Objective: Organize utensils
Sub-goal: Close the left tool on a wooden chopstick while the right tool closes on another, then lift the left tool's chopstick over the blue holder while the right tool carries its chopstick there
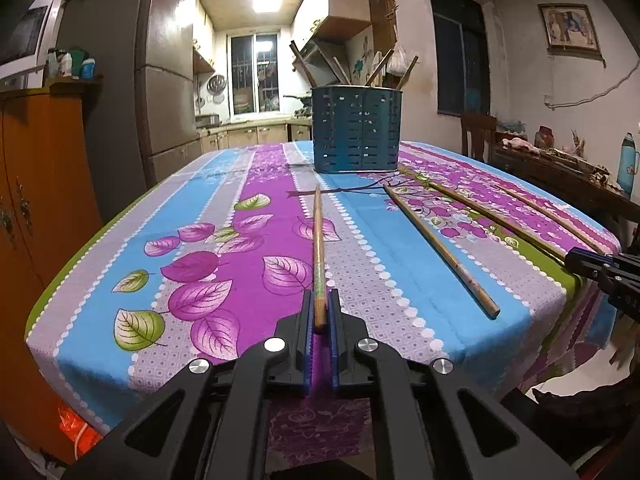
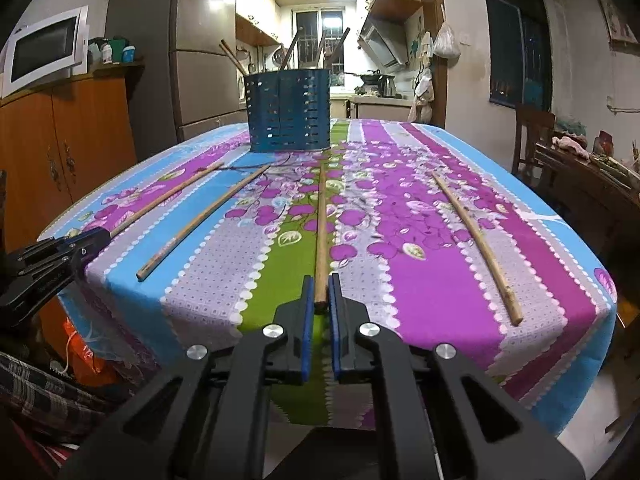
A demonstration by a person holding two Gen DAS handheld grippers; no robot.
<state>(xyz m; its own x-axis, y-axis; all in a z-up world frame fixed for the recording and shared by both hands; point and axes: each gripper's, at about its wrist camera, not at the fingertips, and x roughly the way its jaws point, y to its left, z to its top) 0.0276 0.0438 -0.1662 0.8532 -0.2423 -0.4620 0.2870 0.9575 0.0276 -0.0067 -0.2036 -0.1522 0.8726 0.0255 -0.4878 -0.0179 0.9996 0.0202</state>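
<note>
Where the near hem of the cloth-covered surface [image 2: 440, 300] drops away, each pair of tongs sits level with the end of a chopstick. Left tongs [image 1: 320, 312]: jaws narrowed around the butt of a painted chopstick [image 1: 318, 248]; whether the pads truly pinch it or only flank it, cannot tell. Right tongs [image 2: 320, 300]: same posture, jaws close on either side of the butt of a plain wooden chopstick [image 2: 321, 220]; contact not confirmed either.

Landmark: blue perforated holder [image 1: 357, 130], upright toward the far end of the surface, already carrying several sticks.

Key relation: both flanked chopsticks lie with their long axes running straight from the tongs toward the holder, thin tips pointing at it and stopping short of its base. Each lies dead ahead of its own tongs, so neither hand has an advantage.

Two loose sticks remain. One chopstick [image 1: 440, 250] lies between the two flanked ones, angled toward the holder. Another, pale and slightly bent [image 2: 476, 246], lies beyond the right tongs' stick, farthest from the left hand, well apart from the holder.

Judgement: the grasp is being settled; next comes a lift, tipping upright, then a drop into the holder.
</note>
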